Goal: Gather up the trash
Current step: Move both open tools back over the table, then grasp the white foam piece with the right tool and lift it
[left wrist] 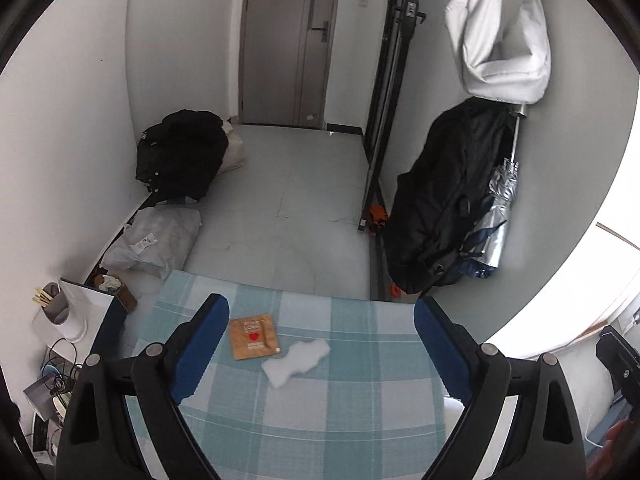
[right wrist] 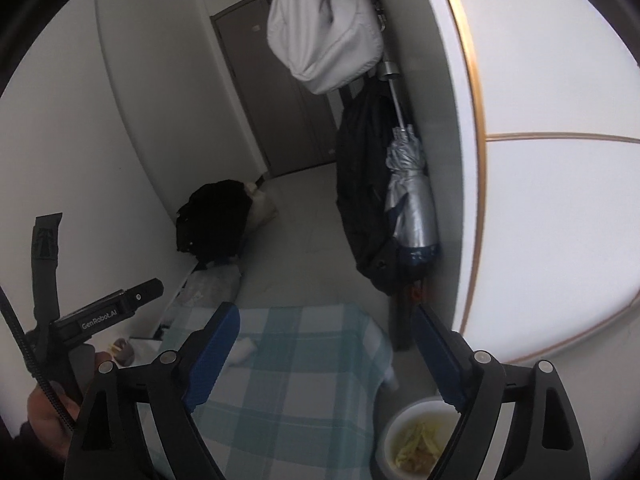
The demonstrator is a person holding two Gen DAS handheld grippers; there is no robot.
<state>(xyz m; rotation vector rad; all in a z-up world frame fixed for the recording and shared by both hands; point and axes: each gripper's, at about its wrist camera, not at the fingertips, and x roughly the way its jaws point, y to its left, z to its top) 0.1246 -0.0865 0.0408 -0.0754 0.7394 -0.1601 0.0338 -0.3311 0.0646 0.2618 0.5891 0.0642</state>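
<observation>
In the left wrist view a table with a blue-checked cloth (left wrist: 360, 420) lies below me. On it are a brown square card with a red heart (left wrist: 254, 337) and, touching its corner, a crumpled white tissue (left wrist: 298, 362). My left gripper (left wrist: 322, 304) hovers above them, open, with nothing between its blue pads. My right gripper (right wrist: 327, 312) is open too and holds nothing, above the cloth's right end. A white bin (right wrist: 394, 420) with yellowish scraps inside stands on the floor under its right finger. The tissue (right wrist: 244, 350) peeks out beside its left finger.
A black bag (left wrist: 180, 152) and a grey plastic sack (left wrist: 156, 240) lie on the floor at the left wall. A black coat (left wrist: 440, 200), a silver umbrella (left wrist: 496, 216) and a white bag (left wrist: 500, 40) hang at the right. A side shelf with a cup (left wrist: 56, 308) and cables sits left of the table. A door (left wrist: 288, 40) is at the back.
</observation>
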